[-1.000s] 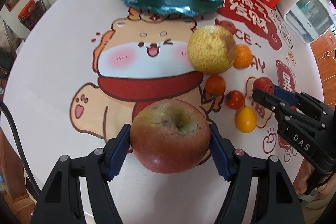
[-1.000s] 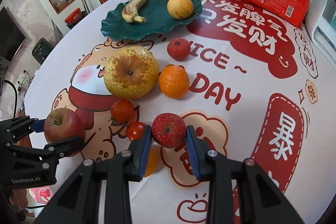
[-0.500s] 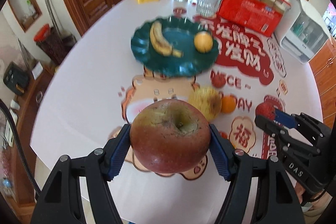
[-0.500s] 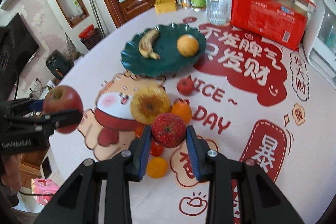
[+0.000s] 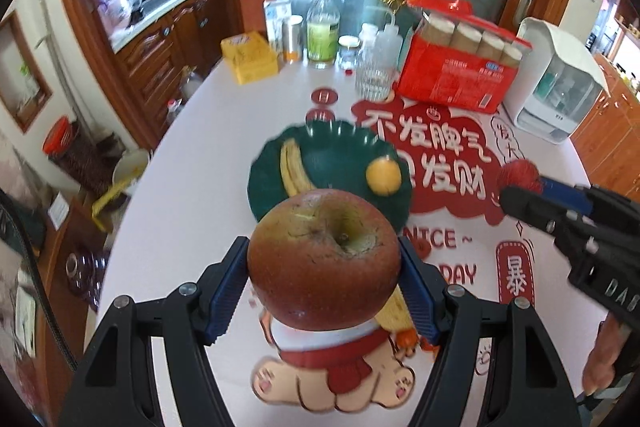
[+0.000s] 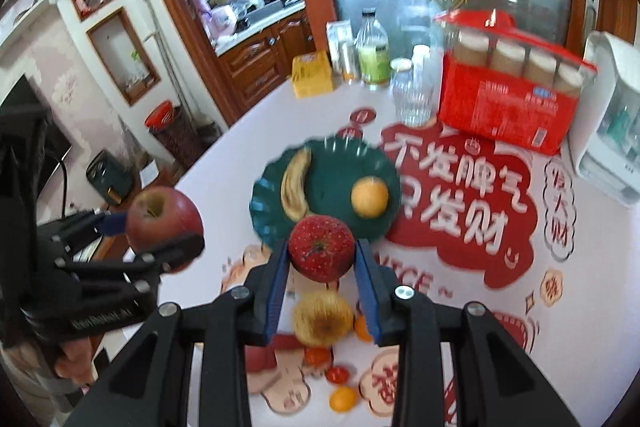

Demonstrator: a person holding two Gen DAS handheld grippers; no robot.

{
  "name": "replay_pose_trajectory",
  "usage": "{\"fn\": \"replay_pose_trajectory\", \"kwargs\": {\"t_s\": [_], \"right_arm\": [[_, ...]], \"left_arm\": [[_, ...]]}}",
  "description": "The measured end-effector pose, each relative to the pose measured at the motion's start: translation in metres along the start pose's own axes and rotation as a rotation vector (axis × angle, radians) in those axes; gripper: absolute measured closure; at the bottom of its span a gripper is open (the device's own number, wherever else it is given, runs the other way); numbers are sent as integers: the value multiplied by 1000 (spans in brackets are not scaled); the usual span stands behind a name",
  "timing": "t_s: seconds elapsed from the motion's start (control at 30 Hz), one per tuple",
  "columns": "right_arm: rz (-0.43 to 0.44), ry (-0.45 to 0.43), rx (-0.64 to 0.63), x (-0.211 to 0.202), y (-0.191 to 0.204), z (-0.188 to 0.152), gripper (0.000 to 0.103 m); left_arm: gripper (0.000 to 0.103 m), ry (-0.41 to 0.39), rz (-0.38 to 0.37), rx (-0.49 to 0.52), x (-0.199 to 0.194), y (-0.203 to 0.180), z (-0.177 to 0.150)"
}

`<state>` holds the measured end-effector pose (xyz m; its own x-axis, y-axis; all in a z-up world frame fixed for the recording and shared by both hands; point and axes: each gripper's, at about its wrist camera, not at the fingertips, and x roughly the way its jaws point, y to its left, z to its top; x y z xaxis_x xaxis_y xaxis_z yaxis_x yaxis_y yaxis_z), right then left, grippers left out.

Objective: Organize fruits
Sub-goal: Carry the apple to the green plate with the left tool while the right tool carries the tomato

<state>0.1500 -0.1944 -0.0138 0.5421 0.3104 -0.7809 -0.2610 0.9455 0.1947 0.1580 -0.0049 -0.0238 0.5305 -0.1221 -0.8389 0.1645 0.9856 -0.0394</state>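
Note:
My left gripper point(image 5: 324, 287) is shut on a large red-green apple point(image 5: 324, 259) and holds it high above the table; it also shows in the right wrist view point(image 6: 164, 223). My right gripper point(image 6: 322, 277) is shut on a small red fruit point(image 6: 322, 247), also lifted; it shows in the left wrist view point(image 5: 518, 174). A dark green plate point(image 6: 332, 171) ahead holds a banana point(image 6: 296, 185) and an orange point(image 6: 370, 197). A big yellow pear point(image 6: 323, 317), small oranges and tomatoes point(image 6: 337, 374) lie on the table below.
At the table's far side stand a red box of cups point(image 5: 456, 71), a glass point(image 5: 374, 75), bottles point(image 5: 322, 35), a yellow box point(image 5: 250, 57) and a white appliance point(image 5: 560, 87). The table's left edge drops to the floor with a red bin point(image 5: 60, 143).
Both grippers have risen well above the table with their fruits, and the plate and table now look farther away. Both grips are unchanged.

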Motion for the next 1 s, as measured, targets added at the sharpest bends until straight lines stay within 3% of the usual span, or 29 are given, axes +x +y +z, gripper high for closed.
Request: {"fn": "replay_pose_trajectory", "kwargs": {"t_s": [0.2, 0.33, 0.7, 1.0], "right_arm": [[-85, -23, 22, 14, 9, 44, 70], [-112, 6, 42, 37, 10, 56, 70], [-121, 165, 102, 123, -1, 35, 70], [-139, 241, 126, 177, -16, 25, 70]], "left_arm": [[33, -40, -19, 24, 10, 18, 36], [33, -34, -31, 26, 32, 27, 50], [33, 69, -39, 14, 114, 31, 51], [33, 39, -59, -1, 158, 33, 54]]}}
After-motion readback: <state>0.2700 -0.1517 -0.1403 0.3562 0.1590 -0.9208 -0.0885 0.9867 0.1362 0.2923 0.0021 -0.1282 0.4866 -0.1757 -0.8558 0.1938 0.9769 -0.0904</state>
